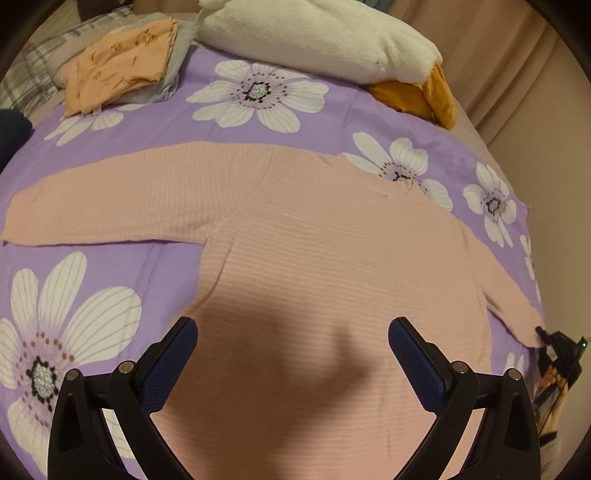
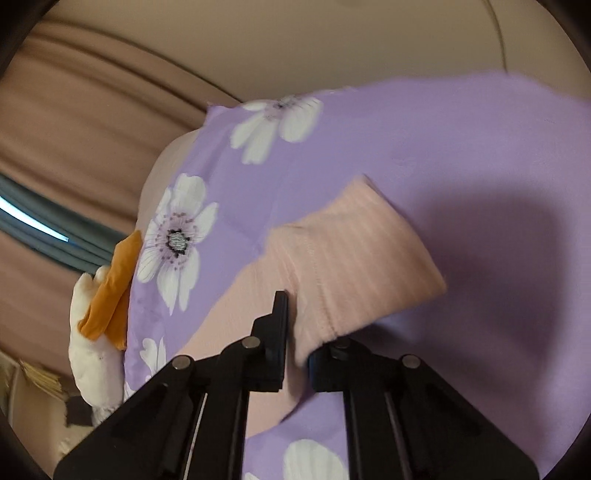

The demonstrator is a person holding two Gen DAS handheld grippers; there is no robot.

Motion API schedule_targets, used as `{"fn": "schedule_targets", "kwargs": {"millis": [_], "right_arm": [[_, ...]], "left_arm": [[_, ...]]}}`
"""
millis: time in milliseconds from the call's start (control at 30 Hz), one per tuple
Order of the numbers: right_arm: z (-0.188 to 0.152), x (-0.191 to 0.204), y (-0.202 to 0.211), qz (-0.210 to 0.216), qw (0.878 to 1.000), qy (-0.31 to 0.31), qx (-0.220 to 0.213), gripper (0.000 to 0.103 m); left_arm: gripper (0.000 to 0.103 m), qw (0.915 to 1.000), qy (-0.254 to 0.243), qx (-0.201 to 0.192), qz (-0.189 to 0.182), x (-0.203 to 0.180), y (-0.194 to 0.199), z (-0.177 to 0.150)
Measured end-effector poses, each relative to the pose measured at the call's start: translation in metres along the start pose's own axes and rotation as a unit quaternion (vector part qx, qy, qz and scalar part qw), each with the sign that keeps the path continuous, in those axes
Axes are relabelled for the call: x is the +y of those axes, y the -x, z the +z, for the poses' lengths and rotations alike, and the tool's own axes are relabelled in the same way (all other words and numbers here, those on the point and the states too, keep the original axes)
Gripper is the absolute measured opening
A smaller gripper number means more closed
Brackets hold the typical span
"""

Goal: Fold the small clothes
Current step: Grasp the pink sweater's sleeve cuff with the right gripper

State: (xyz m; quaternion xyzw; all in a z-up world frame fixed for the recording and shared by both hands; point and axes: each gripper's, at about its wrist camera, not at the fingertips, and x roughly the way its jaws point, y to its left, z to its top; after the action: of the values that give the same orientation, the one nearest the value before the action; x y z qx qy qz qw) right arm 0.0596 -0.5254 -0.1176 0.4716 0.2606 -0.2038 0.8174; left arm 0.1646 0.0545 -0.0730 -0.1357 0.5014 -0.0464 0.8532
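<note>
- Nearest the left camera is the left gripper, its jaws spread wide and holding nothing, above the lower body of the pink sweater.
- The sweater lies flat on the bed, on the purple flowered sheet. One sleeve stretches out to the side; the other sleeve runs to the opposite edge of the bed.
- The right gripper has its jaws clenched on the cuff of that other sleeve. The cuff seems a little raised from the sheet, but the right view is blurred, so I cannot be sure.
- Far back on the bed are a folded orange garment on a grey one, and a white plush toy.
- What could go wrong, in my judgement:
  - the grip takes only the ribbed edge, so the cuff may slip out if it is pulled fast;
  - pulling the sleeve across may drag the whole body and wrinkle it, because the left gripper does not press it down;
  - the sleeve may land crooked, because this end is close to the bed's edge.
</note>
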Motion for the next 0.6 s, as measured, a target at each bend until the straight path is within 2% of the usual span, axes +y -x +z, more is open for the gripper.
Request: {"fn": "schedule_targets", "kwargs": {"millis": [133, 233, 433, 600], "right_arm": [[-0.009, 0.081, 0.019, 0.022, 0.991, 0.132, 0.002, 0.006], [-0.032, 0.151, 0.026, 0.032, 0.973, 0.23, 0.008, 0.006], [-0.115, 0.277, 0.019, 0.053, 0.922, 0.384, 0.027, 0.006], [-0.206, 0.341, -0.016, 0.048, 0.865, 0.497, 0.044, 0.006]], "left_arm": [[0.102, 0.9999, 0.012, 0.003, -0.004, 0.008, 0.002, 0.003], [0.102, 0.9999, 0.015, -0.003, -0.007, 0.014, 0.008, 0.004], [0.102, 0.9992, 0.032, -0.019, -0.018, 0.037, 0.025, 0.007], [0.102, 0.9982, 0.05, -0.032, -0.008, 0.067, 0.036, 0.011]]}}
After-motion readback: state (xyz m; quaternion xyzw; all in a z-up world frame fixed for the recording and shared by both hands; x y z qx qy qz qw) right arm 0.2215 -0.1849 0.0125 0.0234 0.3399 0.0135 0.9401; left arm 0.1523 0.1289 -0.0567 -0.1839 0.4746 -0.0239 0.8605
